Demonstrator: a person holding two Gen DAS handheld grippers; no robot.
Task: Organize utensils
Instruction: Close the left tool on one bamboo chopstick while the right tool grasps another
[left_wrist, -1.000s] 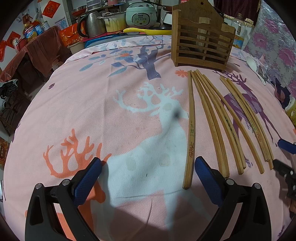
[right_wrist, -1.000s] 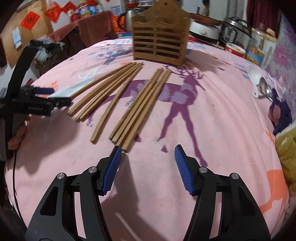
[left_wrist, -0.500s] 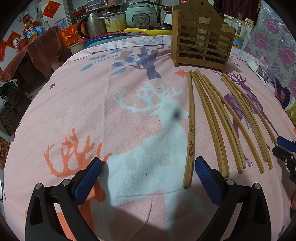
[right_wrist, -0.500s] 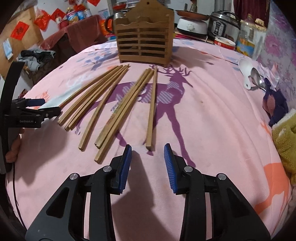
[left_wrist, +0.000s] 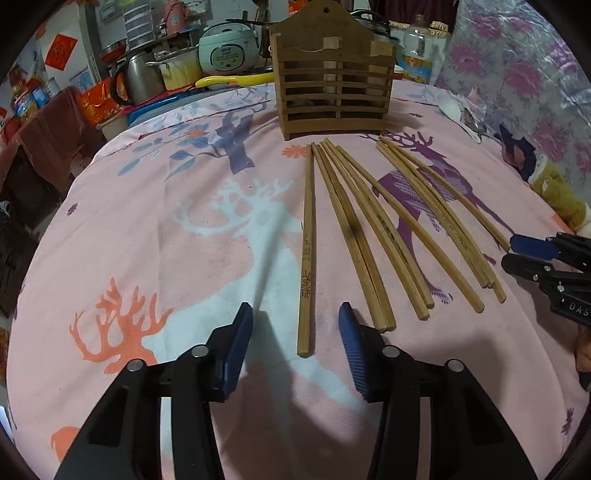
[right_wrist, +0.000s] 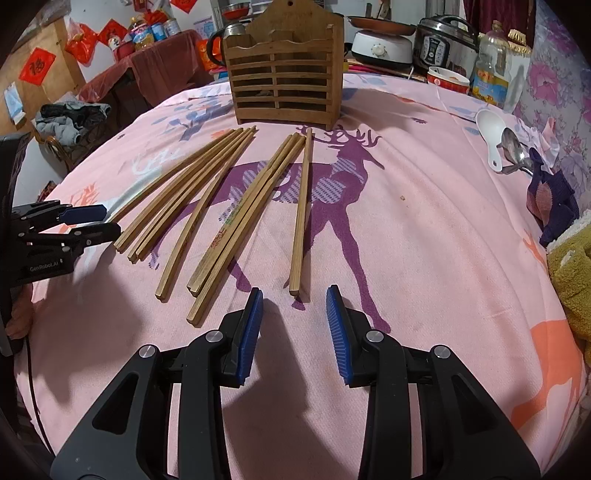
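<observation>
Partly hidden spoon (right_wrist: 517, 153), holder (right_wrist: 282, 74) interior dim

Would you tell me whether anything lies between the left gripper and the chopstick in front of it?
Nothing visible does: the left gripper has just been closing, and the single chopstick's near end already lies between its open jaws on bare cloth.

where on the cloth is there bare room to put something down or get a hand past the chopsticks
Free: the wide stretch of pink cloth left of the lone chopstick, out to the table edge. Also free: the band between the rightmost chopstick and the white spoon. Crowded: the fan of chopsticks before the wooden holder, and the spoons and cloths at the right edge.
</observation>
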